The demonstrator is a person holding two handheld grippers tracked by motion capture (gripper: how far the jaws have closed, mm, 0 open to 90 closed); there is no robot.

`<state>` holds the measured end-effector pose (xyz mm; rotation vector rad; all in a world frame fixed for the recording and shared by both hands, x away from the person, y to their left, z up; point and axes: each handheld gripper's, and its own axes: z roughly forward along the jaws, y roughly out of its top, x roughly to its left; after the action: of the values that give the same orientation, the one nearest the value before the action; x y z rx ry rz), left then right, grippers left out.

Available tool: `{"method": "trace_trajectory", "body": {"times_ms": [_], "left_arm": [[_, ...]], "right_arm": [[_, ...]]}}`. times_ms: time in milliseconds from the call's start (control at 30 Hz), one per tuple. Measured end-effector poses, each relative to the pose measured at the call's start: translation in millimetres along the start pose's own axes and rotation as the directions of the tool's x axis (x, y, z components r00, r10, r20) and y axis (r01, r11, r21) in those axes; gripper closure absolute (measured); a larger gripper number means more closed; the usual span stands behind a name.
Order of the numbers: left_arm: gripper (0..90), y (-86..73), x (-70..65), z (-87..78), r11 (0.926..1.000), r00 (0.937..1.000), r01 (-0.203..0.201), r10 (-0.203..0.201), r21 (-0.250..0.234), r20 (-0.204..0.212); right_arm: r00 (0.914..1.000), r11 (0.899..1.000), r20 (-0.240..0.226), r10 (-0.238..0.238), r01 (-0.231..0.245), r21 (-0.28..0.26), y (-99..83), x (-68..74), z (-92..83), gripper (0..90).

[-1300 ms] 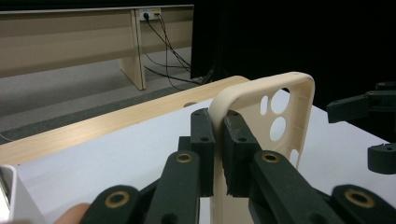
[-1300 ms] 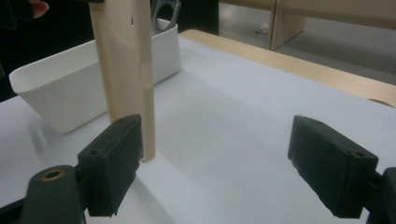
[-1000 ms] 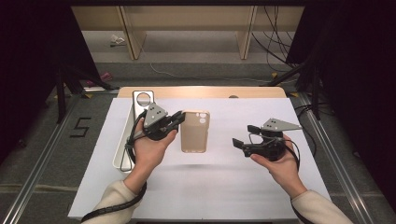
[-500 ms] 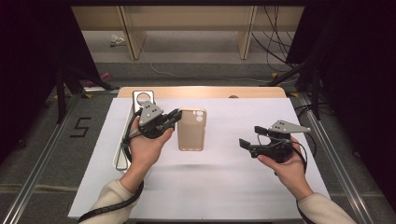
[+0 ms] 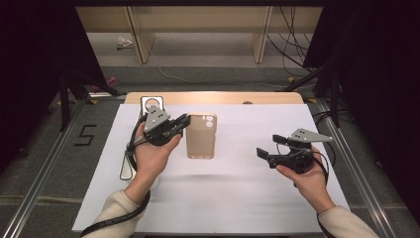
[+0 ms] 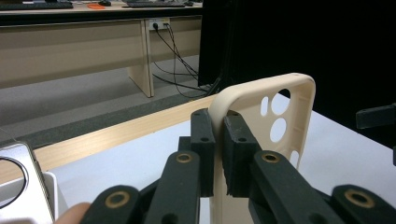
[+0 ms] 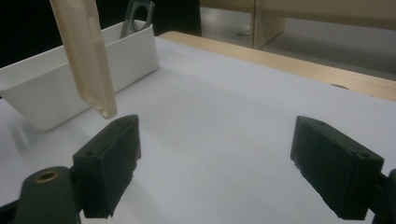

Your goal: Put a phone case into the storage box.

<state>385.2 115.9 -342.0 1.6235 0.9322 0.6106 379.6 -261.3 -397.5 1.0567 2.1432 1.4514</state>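
Your left hand (image 5: 151, 156) reaches in from the near edge of the tabletop (image 5: 237, 198) with the wrist bent, and its left gripper (image 5: 182, 121) points toward the right edge with the jaws clamped on one long rim of the beige phone case (image 5: 201, 135), held up off the white surface in the far-left part of the tabletop, camera cut-outs toward the far edge. Your right hand (image 5: 304, 173) rests low near the right edge, forearm angled in from the near right corner. Its right gripper (image 5: 267, 148) points left toward the case, well apart from it, jaws spread wide and holding nothing.
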Motion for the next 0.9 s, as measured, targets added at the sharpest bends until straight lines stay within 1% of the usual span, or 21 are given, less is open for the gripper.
{"method": "trace_trajectory", "body": {"times_ms": [267, 667, 900], "left_arm": [[83.8, 3.1, 5.6, -2.9, 1.0, 0.9999, -0.002, 0.002, -0.001, -0.01], [83.9, 7.8, 16.8, -9.6, 0.9999, 0.9992, -0.006, 0.005, -0.011, -0.039], [83.8, 10.2, 21.1, -12.6, 0.9998, 0.9991, -0.01, 0.009, -0.015, -0.041]], "right_arm": [[1.0, 1.0, 0.002, 0.001, -0.001, 0.003, -3.2, -3.3, -4.0, 16.9], [1.0, 1.0, 0.008, 0.006, -0.006, 0.006, -5.9, -6.9, -7.4, 16.9], [0.9999, 1.0, 0.009, 0.008, -0.008, 0.005, -6.2, -7.2, -7.4, 16.9]]}}
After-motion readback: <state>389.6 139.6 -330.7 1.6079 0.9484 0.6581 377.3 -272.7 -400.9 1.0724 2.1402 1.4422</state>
